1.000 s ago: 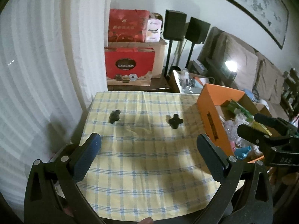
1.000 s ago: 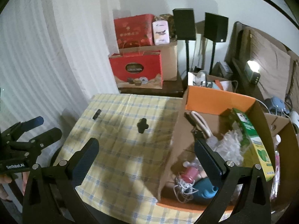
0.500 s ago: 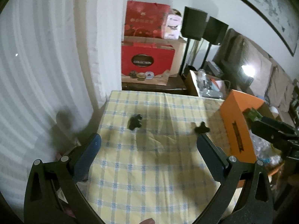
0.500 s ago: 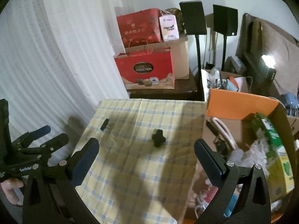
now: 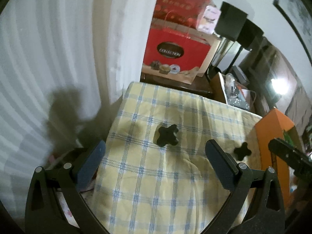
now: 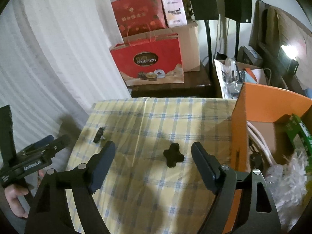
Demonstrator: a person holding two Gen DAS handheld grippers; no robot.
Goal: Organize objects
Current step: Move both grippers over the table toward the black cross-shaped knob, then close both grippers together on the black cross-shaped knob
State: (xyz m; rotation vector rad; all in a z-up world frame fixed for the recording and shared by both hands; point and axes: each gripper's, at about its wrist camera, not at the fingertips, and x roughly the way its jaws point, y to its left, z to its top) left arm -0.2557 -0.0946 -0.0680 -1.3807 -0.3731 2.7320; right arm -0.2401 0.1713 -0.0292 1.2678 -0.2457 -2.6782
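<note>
**Each gripper faces its own black knob, both ahead of the open fingers**

Left wrist view: the left gripper [image 5: 155, 159] has its jaws spread wide and nothing is between them. A black cross-shaped knob [image 5: 166, 135] lies on the checked tablecloth [image 5: 156, 185], ahead of the fingertips and a little to the right of the middle line between them. It lies flat enough that I see no clear long axis, only four short lobes. A second black knob [image 5: 242, 151] lies further right, just beyond the right finger and near the orange box [image 5: 273, 128]. The right gripper [image 5: 288, 155] enters from the right edge, close to this second knob.

Right wrist view: the right gripper [image 6: 153, 156] has been closing a little, but its jaws are parted and grip nothing. The second knob [image 6: 173, 156] stands ahead of the fingertips, nearer to the right finger, with one lobe pointing up. The first knob [image 6: 99, 135] is seen here from the side, with a small metal stud, beyond the left finger and beside the left gripper [image 6: 44, 144].

My judgement: each hand is nearer to its own knob, so the move turns on centring each knob between the pads. The box, already holding many things, looks like the destination.
</note>
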